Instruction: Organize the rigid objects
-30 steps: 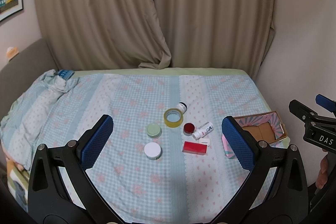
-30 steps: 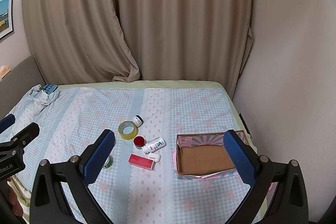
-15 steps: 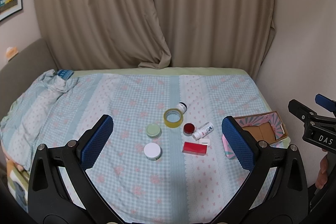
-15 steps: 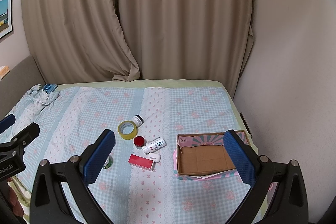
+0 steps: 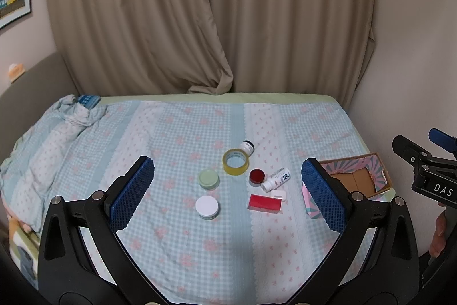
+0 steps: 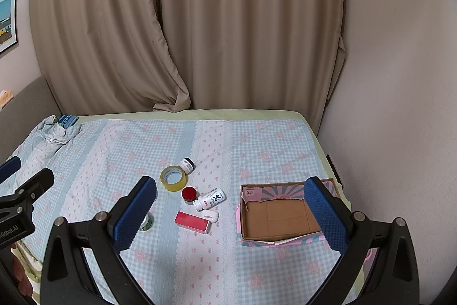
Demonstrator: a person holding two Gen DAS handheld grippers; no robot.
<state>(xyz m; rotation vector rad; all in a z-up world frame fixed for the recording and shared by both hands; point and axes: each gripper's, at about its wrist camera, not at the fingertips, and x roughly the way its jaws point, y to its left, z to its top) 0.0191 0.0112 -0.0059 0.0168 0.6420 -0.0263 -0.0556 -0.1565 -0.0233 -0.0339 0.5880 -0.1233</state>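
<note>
- Hovering above the bed: left gripper (image 5: 227, 192) and right gripper (image 6: 230, 215) both have jaws spread wide, nothing held.
- Objects clustered mid-sheet: tape roll (image 6: 173, 178), small black-capped bottle (image 6: 187, 164) touching it, red-lidded jar (image 6: 189, 195), white bottle (image 6: 210, 199) on its side, white case (image 6: 209, 215), red box (image 6: 192, 222).
- Green-lidded jar (image 5: 209, 179) and white-lidded jar (image 5: 207, 207) sit apart on the left.
- Cardboard box (image 6: 278, 216), looks empty, lies right of the cluster; likely the destination.
- Suggest the right gripper takes the red box first, across its narrow sides; the bottle may roll.
</note>
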